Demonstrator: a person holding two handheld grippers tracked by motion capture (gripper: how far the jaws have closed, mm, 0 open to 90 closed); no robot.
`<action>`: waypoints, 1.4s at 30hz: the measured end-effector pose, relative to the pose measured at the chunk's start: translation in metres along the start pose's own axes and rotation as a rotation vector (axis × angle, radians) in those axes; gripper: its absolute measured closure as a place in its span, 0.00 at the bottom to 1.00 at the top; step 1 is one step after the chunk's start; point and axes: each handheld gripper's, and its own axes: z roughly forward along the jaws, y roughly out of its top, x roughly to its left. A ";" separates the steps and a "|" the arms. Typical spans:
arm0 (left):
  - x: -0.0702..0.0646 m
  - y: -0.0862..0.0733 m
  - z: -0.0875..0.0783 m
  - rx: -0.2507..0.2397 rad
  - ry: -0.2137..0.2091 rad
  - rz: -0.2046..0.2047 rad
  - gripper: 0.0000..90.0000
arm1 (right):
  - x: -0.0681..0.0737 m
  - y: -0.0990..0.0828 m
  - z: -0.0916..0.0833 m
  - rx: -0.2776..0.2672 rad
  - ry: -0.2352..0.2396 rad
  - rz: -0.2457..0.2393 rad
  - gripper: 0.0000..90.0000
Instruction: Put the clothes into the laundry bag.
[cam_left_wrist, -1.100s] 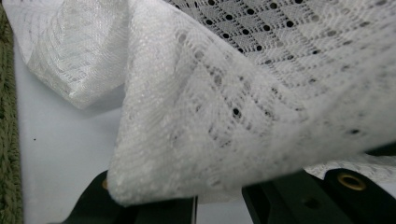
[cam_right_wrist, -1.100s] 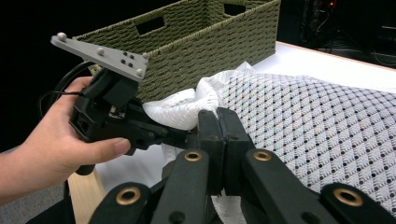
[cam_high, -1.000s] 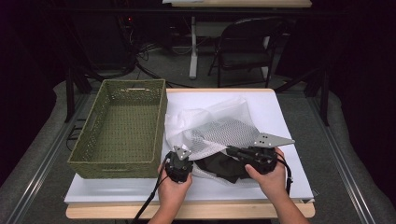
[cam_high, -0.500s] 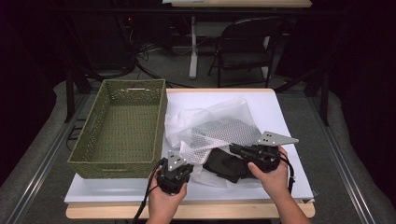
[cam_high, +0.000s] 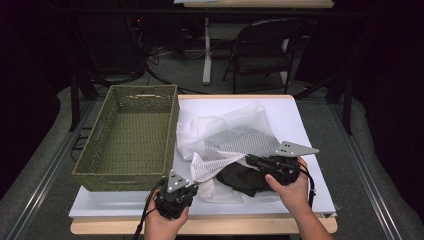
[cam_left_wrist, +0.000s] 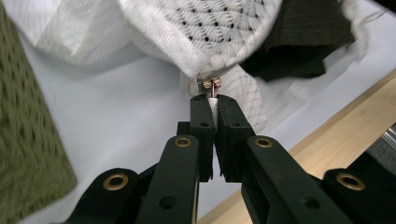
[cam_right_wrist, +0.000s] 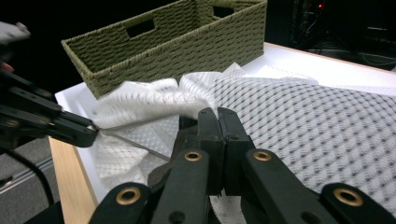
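Observation:
A white mesh laundry bag (cam_high: 240, 142) lies on the white table top (cam_high: 300, 115) with a dark garment (cam_high: 245, 177) at its near side. In the left gripper view my left gripper (cam_left_wrist: 214, 100) is shut on the bag's small metal zipper pull (cam_left_wrist: 213, 88), with mesh (cam_left_wrist: 210, 28) and dark cloth (cam_left_wrist: 299, 37) beyond. From above, the left gripper (cam_high: 192, 182) sits near the table's front edge. My right gripper (cam_high: 248, 160) is shut on the bag's mesh edge (cam_right_wrist: 289, 112), its jaws (cam_right_wrist: 218, 114) pressed together. The left gripper (cam_right_wrist: 91, 128) appears at that view's left.
A green woven basket (cam_high: 132, 135) stands empty at the table's left, beside the bag. The wooden table edge (cam_high: 225, 226) runs just under both hands. A folding chair (cam_high: 262, 47) and cables sit on the floor behind the table.
My left gripper has drawn back toward the front edge and a little left, rising slightly, with the zipper pull in it; the mesh stretches between the grippers. The right gripper has stayed put.

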 end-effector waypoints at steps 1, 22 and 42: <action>0.002 -0.004 0.000 0.011 0.002 0.006 0.95 | 0.001 0.000 0.001 0.005 0.004 -0.003 0.99; -0.019 -0.012 0.011 0.025 -0.008 0.017 0.62 | 0.011 -0.005 0.008 0.028 0.025 -0.022 0.99; -0.010 -0.024 0.039 0.023 0.039 0.050 0.92 | 0.003 -0.003 0.002 0.000 0.002 0.004 0.99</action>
